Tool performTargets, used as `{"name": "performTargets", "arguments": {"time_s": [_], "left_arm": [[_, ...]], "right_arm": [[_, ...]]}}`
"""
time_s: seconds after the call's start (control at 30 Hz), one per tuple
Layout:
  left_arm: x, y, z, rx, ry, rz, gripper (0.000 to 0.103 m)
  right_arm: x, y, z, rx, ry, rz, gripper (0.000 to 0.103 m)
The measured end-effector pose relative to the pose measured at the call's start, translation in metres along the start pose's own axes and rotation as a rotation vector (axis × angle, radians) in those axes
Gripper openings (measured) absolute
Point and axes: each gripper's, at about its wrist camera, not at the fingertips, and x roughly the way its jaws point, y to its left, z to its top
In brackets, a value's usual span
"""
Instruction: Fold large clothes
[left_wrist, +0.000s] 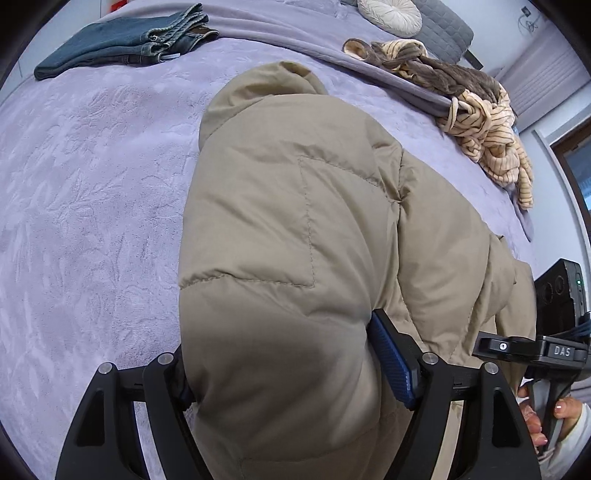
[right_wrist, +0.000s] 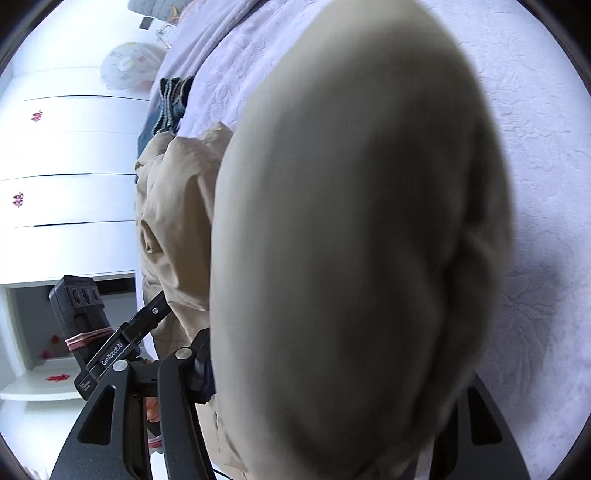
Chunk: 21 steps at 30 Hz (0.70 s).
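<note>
Jaws of the left gripper (left_wrist: 280, 373) are clamping a thick fold of the tan puffer jacket (left_wrist: 295, 240), which is lying along the lavender bedspread (left_wrist: 92, 184). Right gripper (right_wrist: 332, 369) is also gripping the jacket (right_wrist: 351, 221), the padding bulging so close it is blurring and hiding the far finger. Folded jeans (left_wrist: 122, 40) are resting near the bed's far edge; a striped garment (left_wrist: 480, 122) is lying heaped beside the jacket.
</note>
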Motion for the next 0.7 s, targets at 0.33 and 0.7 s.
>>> {"name": "performTargets", "arguments": {"time_s": [0.33,0.7], "left_arm": [[-0.004,-0.005,-0.010,0.012,-0.006,0.000,0.082],[-0.056,0.014,0.000,-0.031,-0.179,0.051,0.082]], "right_arm": [[-0.108,0.041,-0.033,-0.159,-0.298,-0.116,0.064],[-0.050,0.006,0.001,0.024,-0.150,0.046,0.064]]}}
